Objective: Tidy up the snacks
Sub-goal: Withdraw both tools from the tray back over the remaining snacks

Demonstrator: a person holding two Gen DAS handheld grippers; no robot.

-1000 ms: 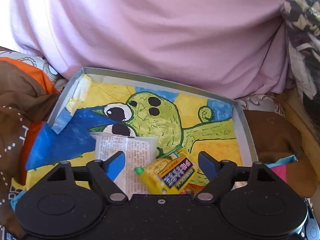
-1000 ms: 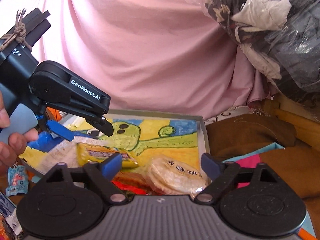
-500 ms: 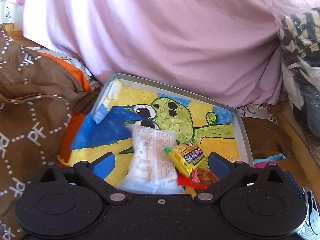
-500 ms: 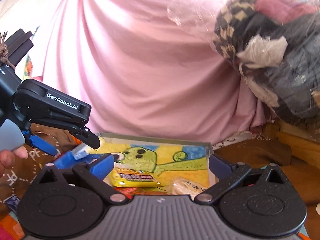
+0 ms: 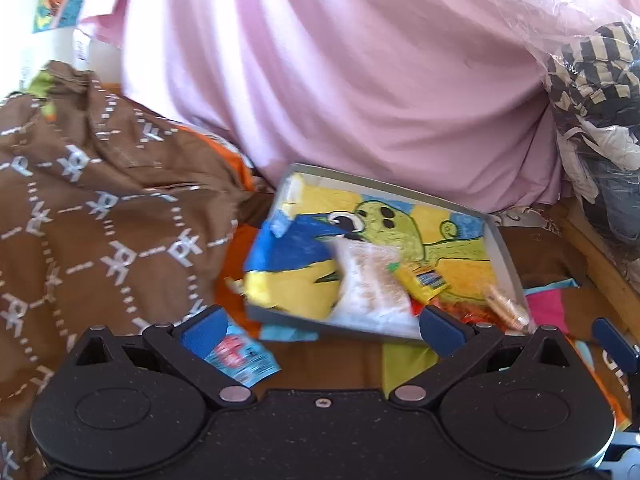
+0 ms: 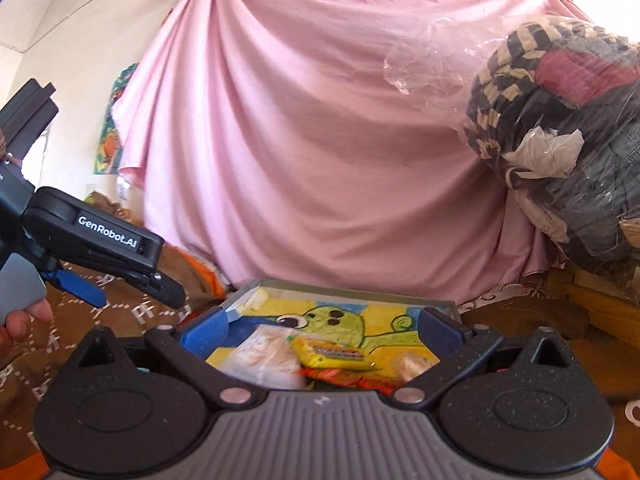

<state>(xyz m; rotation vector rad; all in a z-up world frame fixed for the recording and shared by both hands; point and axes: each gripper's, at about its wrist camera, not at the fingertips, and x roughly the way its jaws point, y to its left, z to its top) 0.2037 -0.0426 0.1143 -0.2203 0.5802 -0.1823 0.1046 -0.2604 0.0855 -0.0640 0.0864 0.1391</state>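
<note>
A pink sheet [image 6: 320, 140] fills my whole background, with a clear plastic bag of clothes [image 6: 560, 152] bulging at 2 o'clock in the right wrist view. Brown patterned cloth [image 5: 100, 220] spreads across the 9 o'clock side of my left wrist view.

The container I care about is the shallow grey tray [image 5: 502, 248], lined with a green cartoon drawing [image 5: 384, 224]; it sits at centre, toward 4 o'clock, in the left view. Inside it I see a white packet [image 5: 368, 280] lying on the drawing, a yellow snack bar [image 5: 420, 282] overlapping its right edge, a red-orange wrapper [image 6: 344, 380] under that, and a pale clear-wrapped snack [image 5: 506, 306] in the tray's near right corner.

Outside the tray, a small light-blue sachet [image 5: 240, 354] lies at 7 o'clock, just by my left fingertip.

My left hand-held gripper [image 5: 320, 324] is spread wide with nothing between the fingers. My right hand-held gripper [image 6: 320, 326] is likewise wide and empty, hovering before the tray.
</note>
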